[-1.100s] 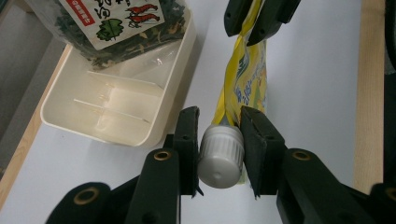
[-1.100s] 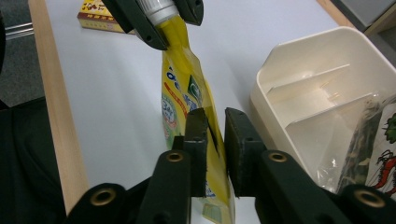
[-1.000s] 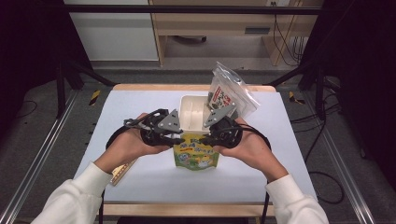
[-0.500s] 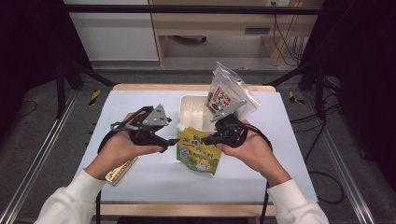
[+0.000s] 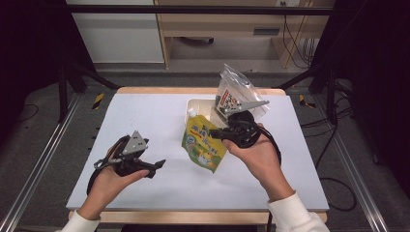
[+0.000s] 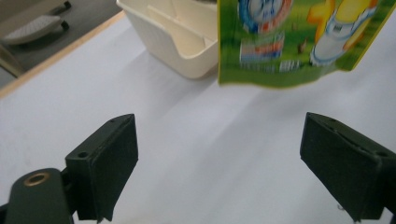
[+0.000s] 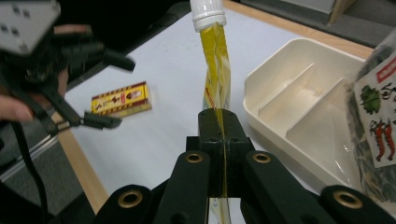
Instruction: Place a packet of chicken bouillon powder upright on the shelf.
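Tongs on the right (image 5: 223, 134) are pinched tight on the edge of a green and yellow spout pouch (image 5: 203, 144), holding it up off the desk (image 5: 159, 121); the right tongs view (image 7: 219, 122) looks along that edge to the white screw cap at the pouch's top. The left tongs (image 5: 157, 165) stand wide apart with nothing between them, low at the near left of the desk and well apart from the pouch. In the left tongs view (image 6: 219, 163) the two black pads frame bare white surface, with the bottom of the pouch (image 6: 299, 42) hanging above and beyond them.

The desk is a white top with a pale wooden edge, set in a dark-walled space with a grey floor, metal rails along both sides, and light wooden furniture and a white cabinet behind it. Cables trail across the floor at the right.

A cream divided tray (image 5: 199, 107) sits toward the far middle of the desk, just behind the pouch; its partitioned compartments look empty in the right tongs view (image 7: 308, 107). A clear bag with a printed label (image 5: 236, 94) stands at the tray's right side. A small yellow and red box (image 7: 120, 99) lies flat near the desk's left edge.
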